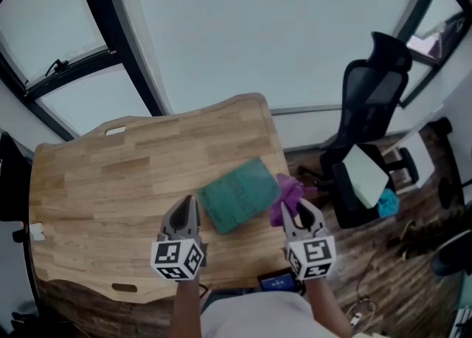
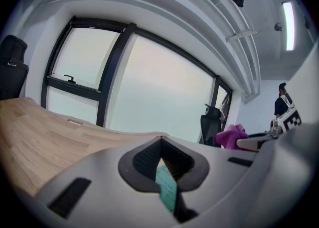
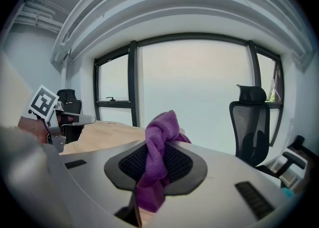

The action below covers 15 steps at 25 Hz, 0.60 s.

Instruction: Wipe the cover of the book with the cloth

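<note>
The wipe looks about to begin: the right tool (image 1: 299, 209) pinches a bunched purple fabric cloth (image 1: 286, 195) beside the right edge of the flat teal rectangular book (image 1: 237, 195), which lies askew on the light wooden counter (image 1: 110, 181) between the tools, while the left tool (image 1: 189, 207), pressed together on nothing, hovers at the book's near-left corner. Next, I judge, the cloth must come down onto the cover and sweep across, the left tool perhaps steadying the book. Whether cloth and cover touch I cannot tell, and the cover's print is too small to read.
</note>
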Motion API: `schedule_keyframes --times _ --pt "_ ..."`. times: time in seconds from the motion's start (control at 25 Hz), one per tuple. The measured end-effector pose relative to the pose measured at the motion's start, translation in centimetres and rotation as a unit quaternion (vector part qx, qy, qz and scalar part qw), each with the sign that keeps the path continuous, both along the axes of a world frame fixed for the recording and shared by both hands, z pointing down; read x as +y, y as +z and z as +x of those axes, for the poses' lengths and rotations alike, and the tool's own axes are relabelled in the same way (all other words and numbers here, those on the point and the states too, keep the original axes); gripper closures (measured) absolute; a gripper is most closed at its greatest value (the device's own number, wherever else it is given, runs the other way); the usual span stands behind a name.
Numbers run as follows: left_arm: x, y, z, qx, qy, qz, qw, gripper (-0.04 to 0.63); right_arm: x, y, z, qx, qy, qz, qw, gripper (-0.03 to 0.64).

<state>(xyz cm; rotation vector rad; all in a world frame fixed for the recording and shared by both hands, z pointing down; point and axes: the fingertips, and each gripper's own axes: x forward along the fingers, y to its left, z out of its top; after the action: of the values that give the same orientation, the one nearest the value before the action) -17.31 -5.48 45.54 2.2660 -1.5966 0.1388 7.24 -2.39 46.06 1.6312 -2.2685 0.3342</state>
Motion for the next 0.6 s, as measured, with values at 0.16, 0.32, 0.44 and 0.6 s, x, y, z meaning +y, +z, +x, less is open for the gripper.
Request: schedule_keyframes --times 0.16,0.32,0.44,0.6 --pt "-0.1 1.1 0.2 -0.005 -0.009 -0.014 0.9998 0.601 -0.2 0.9 0.4 0.003 -0.007 -0.013 1.0 0.541" --pt "-0.2 2.0 0.3 -0.013 -0.01 -0.027 0.9995 0.601 -0.7 1.6 0.4 0.003 -0.012 -0.022 1.0 0.543" --pt "-0.3 2.9 0.3 -0.016 -0.006 -0.04 0.9991 0.601 -1.1 2.0 0.3 0.002 -0.015 -0.025 1.0 0.541" --pt "-0.3 4.2 0.2 -0.014 -0.004 -0.053 0.9985 0.601 -1.5 3.0 0.0 0.003 -0.02 -0.03 0.999 0.543"
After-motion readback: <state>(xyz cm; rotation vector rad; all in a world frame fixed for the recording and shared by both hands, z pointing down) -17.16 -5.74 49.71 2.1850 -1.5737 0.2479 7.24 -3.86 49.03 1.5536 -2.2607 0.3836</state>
